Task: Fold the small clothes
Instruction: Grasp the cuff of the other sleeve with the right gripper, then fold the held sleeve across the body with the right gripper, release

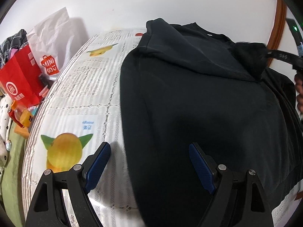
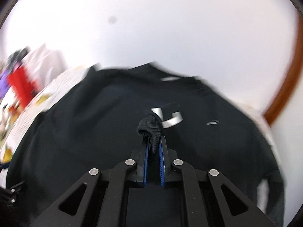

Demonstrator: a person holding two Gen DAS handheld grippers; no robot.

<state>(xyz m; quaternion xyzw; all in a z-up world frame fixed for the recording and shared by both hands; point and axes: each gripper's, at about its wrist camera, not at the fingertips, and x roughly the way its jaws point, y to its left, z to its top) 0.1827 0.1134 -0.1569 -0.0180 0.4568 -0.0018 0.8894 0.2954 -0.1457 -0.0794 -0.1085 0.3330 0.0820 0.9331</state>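
A: Right gripper [image 2: 153, 147] first: the blue pads [image 2: 145, 160] are pinched nearly together on a ribbed black cuff [image 2: 149, 127], which bunches up just past the fingertips.

B: And the left gripper [image 1: 149, 167]?

A: Jaws spread wide, nothing between them. One finger hangs over the printed cloth, the other over the lower part of the garment; whether either touches, I can't tell.

B: So where's the garment?

A: A black sweatshirt [image 1: 198, 98] lies spread on the tabletop, taking up its right side in the left wrist view. One sleeve [image 1: 191, 56] is folded across the chest, its end up by the right gripper at the far right edge. The right wrist view is blurred, but white lettering [image 2: 168, 117] shows on the chest just beyond the cuff.

B: The surface?

A: A white tablecloth [image 1: 79, 98] printed with grey text and yellow fruit [image 1: 64, 151].

B: And around it?

A: A plain white wall [image 1: 151, 1] behind, with a brown wooden frame [image 1: 281, 17] curving at the right. Left of the table, a red paper bag [image 1: 20, 75], a white Miniso bag [image 1: 51, 43], and a green surface [image 1: 11, 166] lower down.
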